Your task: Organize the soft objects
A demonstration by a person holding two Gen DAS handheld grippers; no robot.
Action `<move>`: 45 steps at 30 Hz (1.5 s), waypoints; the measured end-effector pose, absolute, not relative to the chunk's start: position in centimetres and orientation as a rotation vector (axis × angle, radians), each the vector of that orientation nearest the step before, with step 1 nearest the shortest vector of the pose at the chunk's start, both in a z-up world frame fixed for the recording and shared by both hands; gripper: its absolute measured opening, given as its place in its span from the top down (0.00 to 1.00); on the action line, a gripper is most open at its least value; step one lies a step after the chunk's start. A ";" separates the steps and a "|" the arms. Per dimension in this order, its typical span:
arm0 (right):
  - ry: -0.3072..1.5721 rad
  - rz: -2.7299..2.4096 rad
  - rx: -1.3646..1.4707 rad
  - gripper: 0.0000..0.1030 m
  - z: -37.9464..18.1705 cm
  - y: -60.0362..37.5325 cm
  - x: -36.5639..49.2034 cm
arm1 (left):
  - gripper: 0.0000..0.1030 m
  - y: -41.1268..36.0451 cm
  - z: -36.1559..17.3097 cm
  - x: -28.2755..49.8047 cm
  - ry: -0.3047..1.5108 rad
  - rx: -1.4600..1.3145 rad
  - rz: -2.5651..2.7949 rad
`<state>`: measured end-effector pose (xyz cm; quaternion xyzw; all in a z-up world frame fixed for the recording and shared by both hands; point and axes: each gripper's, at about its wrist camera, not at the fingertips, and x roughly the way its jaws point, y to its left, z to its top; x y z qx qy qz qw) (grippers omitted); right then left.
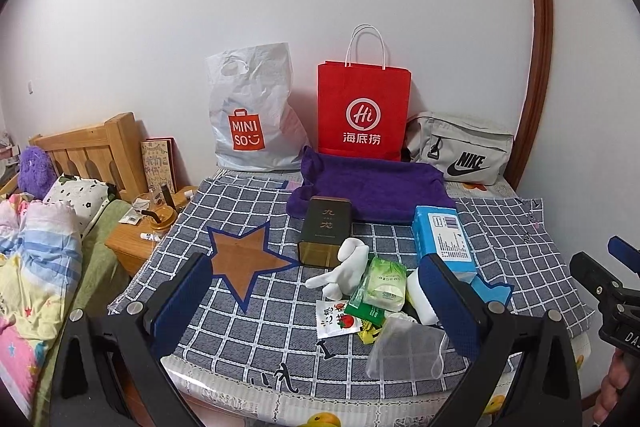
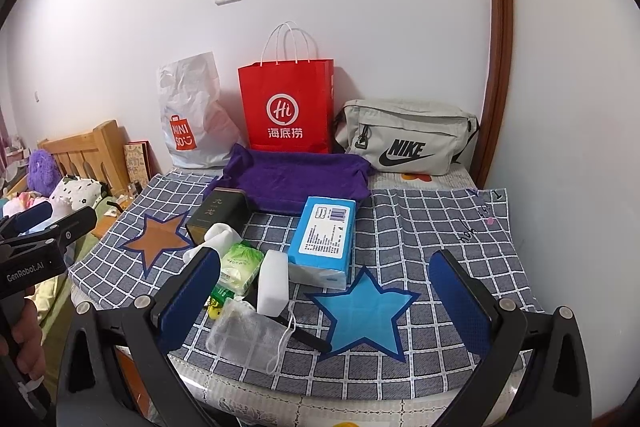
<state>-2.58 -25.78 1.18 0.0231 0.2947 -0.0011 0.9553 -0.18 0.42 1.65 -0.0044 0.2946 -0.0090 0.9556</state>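
Purple terry towel (image 2: 298, 183) lies flat at rear; white rolled socks (image 1: 344, 267), green tissue pack (image 1: 384, 281), white foam block (image 2: 273, 281), mesh pouch (image 2: 248, 337) clustered in front of it.

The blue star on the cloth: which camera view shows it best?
The right wrist view: the whole blue star lies open between the claw fingers. In the left wrist view only a corner shows, behind the right finger.

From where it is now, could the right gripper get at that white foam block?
Probably yes. The right gripper is open with nothing in it, and the white foam block stands just ahead, its top exposed. The blue tissue pack and mesh pouch crowd its sides.
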 end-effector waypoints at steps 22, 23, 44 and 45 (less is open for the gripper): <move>0.592 0.001 0.040 0.00 1.3 -25.6 -2.5 | 0.00 0.9 2.0 -0.2 0.593 -0.009 -0.018; 0.591 0.001 0.040 0.00 1.3 -25.6 -2.6 | 0.00 0.8 1.9 -0.3 0.593 -0.009 -0.021; 0.582 0.007 0.036 0.00 1.4 -25.2 -2.9 | 0.00 0.9 1.9 -0.4 0.590 -0.005 -0.023; 0.581 0.008 0.037 0.00 1.4 -25.2 -2.9 | 0.00 0.9 2.0 -0.4 0.589 -0.003 -0.023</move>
